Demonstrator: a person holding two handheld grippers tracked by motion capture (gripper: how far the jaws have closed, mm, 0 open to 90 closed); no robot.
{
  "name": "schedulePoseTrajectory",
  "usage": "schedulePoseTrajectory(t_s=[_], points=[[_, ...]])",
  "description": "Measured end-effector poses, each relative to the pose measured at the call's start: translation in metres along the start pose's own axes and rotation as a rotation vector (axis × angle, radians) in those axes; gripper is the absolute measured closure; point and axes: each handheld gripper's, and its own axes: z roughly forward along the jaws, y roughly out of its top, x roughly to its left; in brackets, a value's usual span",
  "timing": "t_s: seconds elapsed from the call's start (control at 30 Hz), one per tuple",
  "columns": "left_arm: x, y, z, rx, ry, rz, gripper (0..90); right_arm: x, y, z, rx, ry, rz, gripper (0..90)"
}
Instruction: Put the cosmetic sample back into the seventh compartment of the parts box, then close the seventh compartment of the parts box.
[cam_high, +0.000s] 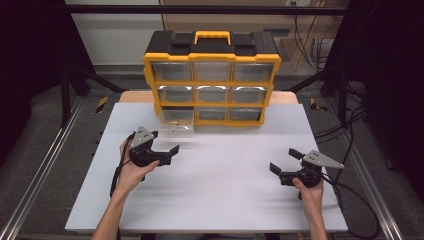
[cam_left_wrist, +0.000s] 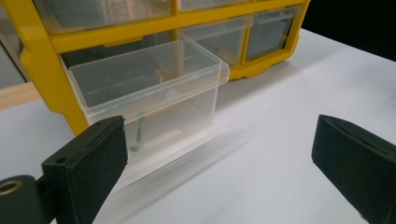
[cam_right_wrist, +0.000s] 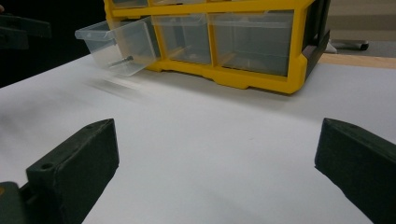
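A yellow and black organiser cabinet (cam_high: 212, 52) with clear drawers stands at the back middle of the white table (cam_high: 220, 200). Its bottom-left drawer (cam_high: 176, 128) is pulled out and tips down toward the table. In the left gripper view this drawer (cam_left_wrist: 149, 88) holds a small metal screw (cam_left_wrist: 137, 135). My left gripper (cam_high: 164, 142) stands open just in front of the drawer, apart from it, with nothing between its jaws. My right gripper (cam_high: 285, 161) is open and empty over the table's right side, well away from the cabinet (cam_right_wrist: 252, 79) and the drawer (cam_right_wrist: 116, 44).
Black frame posts and metal rails stand at both sides of the table. Cables (cam_high: 350, 125) trail over the floor on the right. A wooden board edge (cam_high: 135, 96) shows under the cabinet. Bare table surface (cam_right_wrist: 210, 130) lies between the two grippers.
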Motion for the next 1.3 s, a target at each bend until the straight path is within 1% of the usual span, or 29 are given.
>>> schedulePoseTrajectory(t_s=[0.2, 0.3, 0.37, 0.47, 0.53, 0.6, 0.67, 0.87, 1.0, 1.13, 1.3], points=[[0.0, -0.004, 0.003, 0.002, -0.003, -0.003, 3.6, 0.0, 0.0, 0.0, -0.003, -0.002, 0.0, 0.4], [0.0, -0.007, 0.006, 0.014, -0.007, 0.001, 3.9, 0.0, 0.0, 0.0, -0.006, -0.002, 0.0, 0.4], [0.0, -0.009, 0.009, 0.028, -0.002, 0.004, 4.0, 0.0, 0.0, 0.0, -0.005, -0.001, 0.003, 0.4], [0.0, -0.01, 0.012, 0.033, 0.005, 0.004, 4.4, -0.001, 0.0, 0.0, -0.004, 0.0, 0.002, 0.4], [0.001, -0.011, 0.013, 0.035, 0.009, 0.005, 5.2, -0.001, 0.0, 0.0, -0.003, -0.002, 0.001, 0.4], [0.001, -0.012, 0.014, 0.028, 0.013, -0.003, 7.0, -0.001, 0.0, 0.0, -0.003, -0.002, 0.0, 0.4], [0.002, -0.012, 0.015, 0.032, 0.022, -0.005, 8.4, -0.001, 0.0, 0.0, -0.002, -0.003, 0.0, 0.4], [0.006, -0.014, 0.017, 0.025, 0.046, -0.021, 16.8, -0.001, 0.001, 0.0, -0.002, -0.001, 0.0, 0.4], [0.006, -0.015, 0.017, 0.017, 0.065, -0.017, 23.3, -0.001, 0.0, 0.0, 0.001, 0.001, 0.002, 0.4], [0.007, -0.014, 0.018, 0.011, 0.073, -0.016, 30.8, -0.001, 0.001, 0.0, -0.001, -0.001, 0.005, 0.4], [0.008, -0.014, 0.019, 0.017, 0.087, -0.02, 40.2, -0.001, 0.0, 0.0, -0.001, 0.002, 0.006, 0.4]])
